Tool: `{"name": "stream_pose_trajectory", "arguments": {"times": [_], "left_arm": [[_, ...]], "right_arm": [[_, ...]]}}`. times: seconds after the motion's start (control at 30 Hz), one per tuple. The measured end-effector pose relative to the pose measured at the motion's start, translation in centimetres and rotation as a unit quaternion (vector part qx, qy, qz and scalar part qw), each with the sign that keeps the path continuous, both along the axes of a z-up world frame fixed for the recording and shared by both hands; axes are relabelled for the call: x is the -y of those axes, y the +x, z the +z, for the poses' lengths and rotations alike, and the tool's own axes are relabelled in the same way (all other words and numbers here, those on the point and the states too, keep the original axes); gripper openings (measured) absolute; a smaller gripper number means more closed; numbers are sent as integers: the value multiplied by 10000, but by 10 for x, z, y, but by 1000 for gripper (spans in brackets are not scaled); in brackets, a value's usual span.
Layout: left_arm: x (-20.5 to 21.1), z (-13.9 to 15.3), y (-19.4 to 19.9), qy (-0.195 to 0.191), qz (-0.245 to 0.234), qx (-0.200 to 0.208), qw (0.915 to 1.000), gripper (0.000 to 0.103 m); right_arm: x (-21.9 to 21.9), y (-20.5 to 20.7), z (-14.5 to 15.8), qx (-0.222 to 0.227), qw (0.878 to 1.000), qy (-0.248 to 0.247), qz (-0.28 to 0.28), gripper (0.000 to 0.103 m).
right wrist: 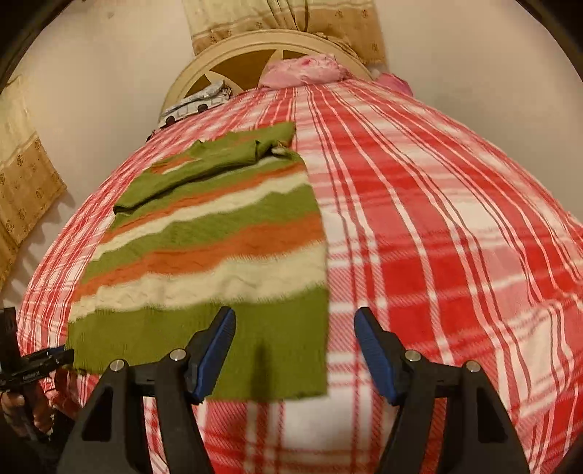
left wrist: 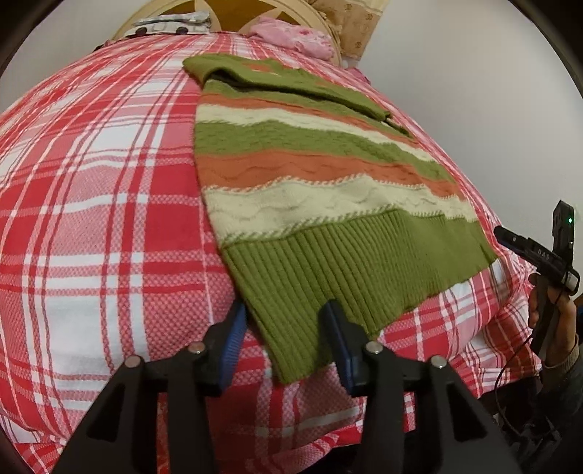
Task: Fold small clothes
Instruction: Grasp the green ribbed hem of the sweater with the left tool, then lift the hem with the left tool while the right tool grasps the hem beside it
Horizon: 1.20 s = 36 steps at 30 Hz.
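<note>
Sweater (left wrist: 309, 189) lies flat on the red-and-white plaid bedspread (left wrist: 102, 204), a striped knit in green, orange and cream, already folded lengthwise with a green sleeve (left wrist: 298, 87) laid across its top. In the left wrist view it runs from the upper centre of the frame down to the lower centre, its ribbed green hem (left wrist: 342, 269) nearest the camera. The left gripper (left wrist: 284, 339) sits at the bottom of that frame with jaws wide apart, straddling the hem's lower corner; whether the blue pads (left wrist: 233, 339) touch the knit is hard to say. In the right wrist view the sweater fills the left half of the frame (somewhat blurred), and the right gripper (right wrist: 295, 350) hangs with jaws wide over the hem's right corner, gripping nothing. At the top of both frames stand a cream wheel-shaped headboard (right wrist: 233, 54), a pink cloth bundle (right wrist: 302, 71) and a tan patterned curtain (right wrist: 284, 22).
</note>
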<state>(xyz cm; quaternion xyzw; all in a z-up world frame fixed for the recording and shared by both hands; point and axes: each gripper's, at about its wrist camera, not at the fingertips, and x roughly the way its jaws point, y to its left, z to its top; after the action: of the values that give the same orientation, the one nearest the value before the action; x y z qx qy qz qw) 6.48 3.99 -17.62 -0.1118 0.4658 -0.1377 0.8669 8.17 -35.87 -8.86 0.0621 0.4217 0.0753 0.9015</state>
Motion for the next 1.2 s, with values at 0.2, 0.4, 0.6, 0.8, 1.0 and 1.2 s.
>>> {"name": "stream_pose_trajectory", "arguments": {"times": [0.2, 0.4, 0.6, 0.8, 1.0, 1.2], "left_arm": [[5, -1, 1, -33, -68, 72, 9999, 39], [0, 0, 0, -312, -125, 113, 9994, 8], [-11, 30, -7, -557, -129, 816, 9950, 6], [-16, 70, 15, -505, -130, 1394, 9889, 5], [-14, 95, 40, -493, -202, 1728, 9835, 5], [-12, 85, 38, -535, -325, 1644, 9844, 5]], "right_arm": [[-7, 4, -13, -261, 9991, 253, 216, 68], [-17, 2, -24, -437, 9977, 363, 360, 13], [-2, -7, 5, 177, 9896, 1368, 415, 13], [-15, 6, 42, 881, 9841, 1455, 504, 13], [-21, 32, 76, 1259, 9774, 1579, 621, 7], [-14, 45, 62, 702, 9907, 1103, 390, 34]]}}
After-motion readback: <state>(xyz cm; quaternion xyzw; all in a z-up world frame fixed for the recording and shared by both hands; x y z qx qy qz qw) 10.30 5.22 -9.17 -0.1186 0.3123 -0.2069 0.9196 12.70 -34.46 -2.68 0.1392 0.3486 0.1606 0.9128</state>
